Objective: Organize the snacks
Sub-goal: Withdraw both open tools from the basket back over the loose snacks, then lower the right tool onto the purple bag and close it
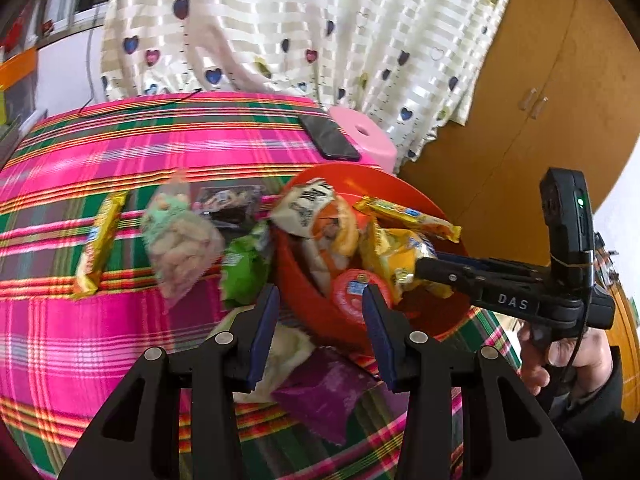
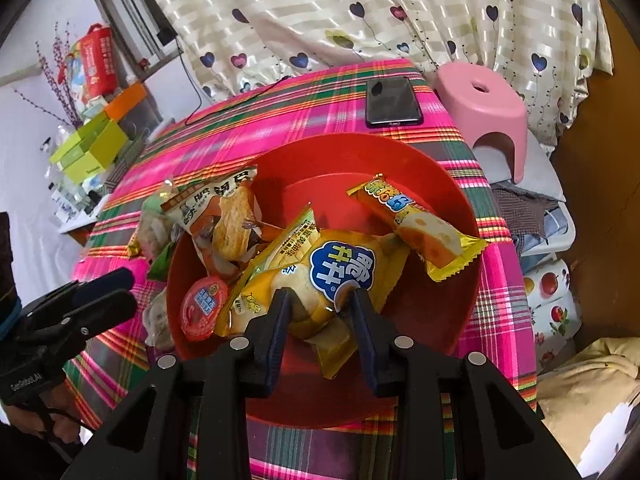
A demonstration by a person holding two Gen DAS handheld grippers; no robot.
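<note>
A red bowl [image 2: 440,304] on the plaid table holds a yellow bread packet [image 2: 320,276], a yellow-orange bar [image 2: 416,224], a white-orange packet [image 2: 216,216] and a red jelly cup [image 2: 202,306]. My right gripper [image 2: 318,300] stands over the bowl with its fingers on either side of the yellow bread packet's near end; the jaws look open around it. My left gripper [image 1: 320,300] is open and empty above the bowl's near rim [image 1: 304,292]. On the cloth lie a yellow bar [image 1: 98,240], a clear bag of pale snacks [image 1: 180,240], a green packet [image 1: 244,268], a purple packet [image 1: 324,392] and a dark packet [image 1: 228,200].
A black phone [image 2: 392,100] lies at the table's far right corner. A pink stool [image 2: 488,116] stands beyond that corner. A heart-print curtain [image 2: 360,12] hangs behind. Boxes [image 2: 92,148] crowd a shelf at the left. The table edge drops off at the right.
</note>
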